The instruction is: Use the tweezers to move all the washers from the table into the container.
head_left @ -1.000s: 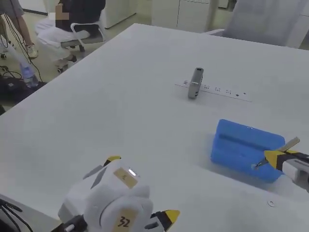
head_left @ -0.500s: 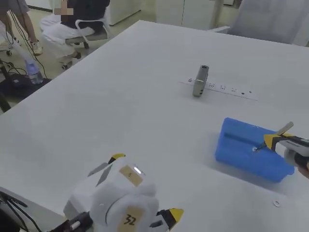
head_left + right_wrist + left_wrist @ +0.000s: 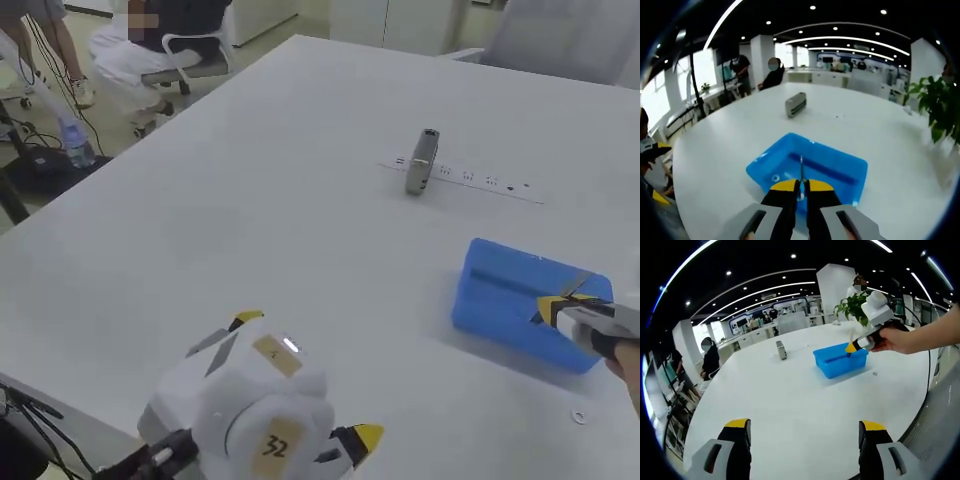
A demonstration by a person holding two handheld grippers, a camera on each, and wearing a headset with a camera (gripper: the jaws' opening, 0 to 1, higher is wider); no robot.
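Right gripper [image 3: 548, 310], clamped on the tweezers [image 3: 801, 171], hangs over the blue container [image 3: 500, 290]. A washer [image 3: 579, 415] waits on the table at its six o'clock, far closer to this gripper.

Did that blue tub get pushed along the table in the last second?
No. The blue tub lies just as far from the grey box as before, on the same side; only the camera shifted.

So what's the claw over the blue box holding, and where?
The right claw pinches tweezers around their middle, tips over the blue box.
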